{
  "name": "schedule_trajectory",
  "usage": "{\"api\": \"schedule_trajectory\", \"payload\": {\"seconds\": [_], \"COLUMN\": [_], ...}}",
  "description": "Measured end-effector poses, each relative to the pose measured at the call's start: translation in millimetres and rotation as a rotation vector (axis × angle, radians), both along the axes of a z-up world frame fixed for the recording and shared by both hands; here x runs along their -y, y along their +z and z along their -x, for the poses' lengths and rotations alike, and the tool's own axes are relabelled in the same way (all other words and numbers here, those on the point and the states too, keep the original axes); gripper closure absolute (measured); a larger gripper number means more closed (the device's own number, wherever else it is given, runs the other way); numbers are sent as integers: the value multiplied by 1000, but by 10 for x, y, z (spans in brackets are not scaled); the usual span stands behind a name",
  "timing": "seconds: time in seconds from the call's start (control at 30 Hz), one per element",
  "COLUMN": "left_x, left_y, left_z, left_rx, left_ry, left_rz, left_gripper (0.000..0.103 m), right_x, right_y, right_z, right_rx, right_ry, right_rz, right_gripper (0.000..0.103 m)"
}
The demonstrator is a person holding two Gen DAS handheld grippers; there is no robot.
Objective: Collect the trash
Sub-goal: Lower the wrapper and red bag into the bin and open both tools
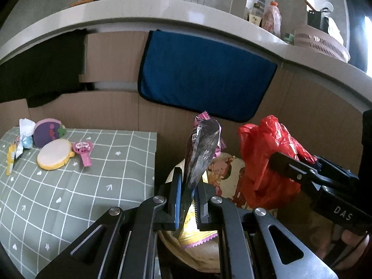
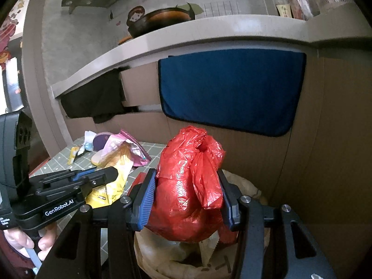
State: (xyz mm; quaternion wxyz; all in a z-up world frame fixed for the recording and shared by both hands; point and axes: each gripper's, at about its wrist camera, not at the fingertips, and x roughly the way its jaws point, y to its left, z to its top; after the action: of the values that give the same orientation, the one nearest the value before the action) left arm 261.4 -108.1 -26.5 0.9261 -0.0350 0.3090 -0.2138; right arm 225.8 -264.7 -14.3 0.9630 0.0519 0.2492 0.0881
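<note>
Two light, crinkly catches: left tongs point(image 1: 188, 200) pinch a slippery foil wrapper point(image 1: 203, 153) low down; right tongs point(image 2: 186, 200) squeeze a soft red bag point(image 2: 188, 186), probably above a bin point(image 2: 162, 260).

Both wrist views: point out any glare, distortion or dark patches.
Left wrist view: fisheye bends the counter edge into an arc; bright glare on the yellow wrapper under the left claw. Right wrist view: sheen on the red bag; black vignette at corners.
</note>
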Motion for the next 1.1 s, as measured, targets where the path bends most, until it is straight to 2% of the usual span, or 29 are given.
{"api": "schedule_trajectory", "payload": {"seconds": [0.3, 0.5, 0.73, 0.97, 1.07, 1.1], "left_x": [34, 97, 258, 394, 412, 416], "left_y": [-161, -362, -667, -873, -940, -949], "left_z": [-97, -277, -477, -624, -649, -659], "left_rx": [-57, -130, -231, -312, -350, -354], "left_ry": [-13, -38, -92, -142, -164, -163], "left_rz": [13, 25, 9, 29, 47, 46], "left_gripper": [93, 93, 93, 93, 89, 80], "right_x": [66, 160, 365, 530, 534, 533], "right_y": [-201, -601, -1050, -1116, -1129, -1125], "right_z": [-95, -315, -587, -576, -572, -572], "right_rx": [-54, -162, -291, -306, -307, -303], "right_ry": [-20, -35, -56, -80, -80, -78], "right_rz": [2, 2, -49, -78, -82, -87], "right_gripper": [57, 57, 57, 57, 56, 54]}}
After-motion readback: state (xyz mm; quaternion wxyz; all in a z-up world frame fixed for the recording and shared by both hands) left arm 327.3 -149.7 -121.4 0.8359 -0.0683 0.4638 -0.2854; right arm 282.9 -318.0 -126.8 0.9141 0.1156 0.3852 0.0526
